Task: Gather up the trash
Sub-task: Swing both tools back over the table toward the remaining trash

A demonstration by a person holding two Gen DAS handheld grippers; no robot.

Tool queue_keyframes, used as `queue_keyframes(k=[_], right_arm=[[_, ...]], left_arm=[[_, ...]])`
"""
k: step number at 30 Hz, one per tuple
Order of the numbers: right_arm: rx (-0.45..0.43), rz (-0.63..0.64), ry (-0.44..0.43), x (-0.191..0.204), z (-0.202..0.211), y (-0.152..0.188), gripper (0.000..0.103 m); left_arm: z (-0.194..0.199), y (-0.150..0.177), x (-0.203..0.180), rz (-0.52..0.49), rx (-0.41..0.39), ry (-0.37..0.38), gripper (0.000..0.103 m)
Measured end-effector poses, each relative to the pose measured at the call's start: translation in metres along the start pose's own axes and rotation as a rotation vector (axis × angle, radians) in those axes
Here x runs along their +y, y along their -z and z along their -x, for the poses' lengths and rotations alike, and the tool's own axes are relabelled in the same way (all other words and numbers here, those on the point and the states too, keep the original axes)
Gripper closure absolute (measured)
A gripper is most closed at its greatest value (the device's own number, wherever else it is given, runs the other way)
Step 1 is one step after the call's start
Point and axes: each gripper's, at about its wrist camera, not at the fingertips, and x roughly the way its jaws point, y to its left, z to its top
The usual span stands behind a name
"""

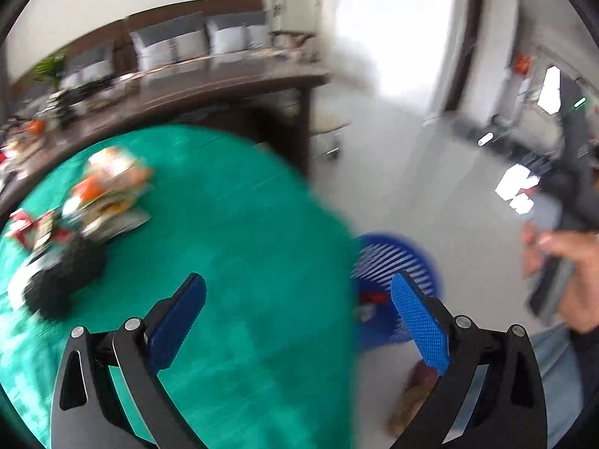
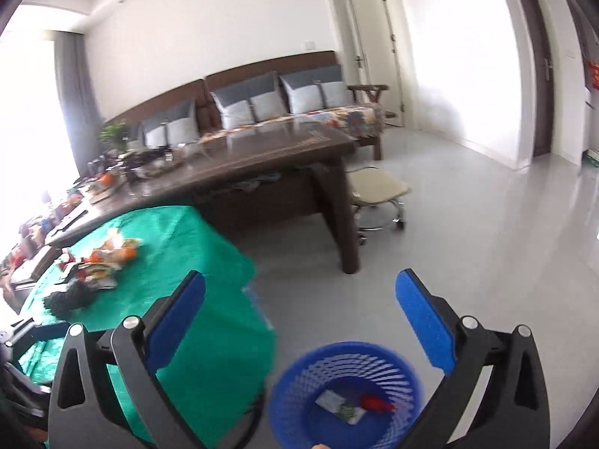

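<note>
Right gripper [image 2: 299,299], jaws wide apart and empty, above a blue slatted bin [image 2: 346,393] on the grey floor holding scraps, beside a green-covered table [image 2: 209,262] bearing wrappers [image 2: 108,258].

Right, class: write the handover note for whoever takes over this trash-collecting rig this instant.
Left claw: open, empty, over the green table.
Right claw: open, empty, above the blue basket on the floor.
Done: a red wrapper and some pale scraps lie in the basket.
Left: the wrapper pile and a dark clump on the green table need collecting.
</note>
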Motion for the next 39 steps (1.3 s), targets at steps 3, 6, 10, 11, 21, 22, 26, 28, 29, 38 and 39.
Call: queue_keyframes(k=[3,6,10,11,21,22,26,28,29,38,39], right_arm=[[0.033,0.014,-0.048,0.041,-0.007,0.016,0.005],[0.111,0.069,-0.058,0.089,-0.019,0.040,0.005],[0.213,0.146,-0.105,0.152,-0.033,0.071,0.005],[0.237,0.169,-0.124,0.172,-0.035,0.078,0.005],[0.405,0.298,-0.202,0.289,-0.064,0.100,0.005],[0.414,0.306,-0.202,0.298,-0.069,0.102,0.005],[0.458,0.343,-0.182,0.317,-0.085,0.111,0.005],[0.475,0.352,-0.170,0.318,-0.086,0.114,0.005],[0.487,0.357,-0.159,0.318,-0.089,0.117,0.005],[0.435,0.231,-0.167,0.342,-0.099,0.090,0.005],[0.413,0.201,-0.171,0.348,-0.101,0.082,0.005]], left_arm=[[0.010,0.018,0.035,0.041,0.003,-0.009,0.005],[0.022,0.036,0.075,0.085,-0.001,-0.020,0.005],[0.038,0.055,0.134,0.162,0.006,-0.074,0.005],[0.043,0.062,0.149,0.180,0.005,-0.090,0.005],[0.050,0.094,0.284,0.262,0.032,-0.258,0.005],[0.046,0.097,0.301,0.277,0.047,-0.278,0.005],[0.038,0.104,0.347,0.387,0.087,-0.276,0.005],[0.037,0.105,0.364,0.429,0.093,-0.285,0.005],[0.036,0.104,0.370,0.424,0.107,-0.315,0.005],[0.028,0.102,0.378,0.400,0.131,-0.360,0.005],[0.028,0.102,0.378,0.401,0.131,-0.362,0.005]])
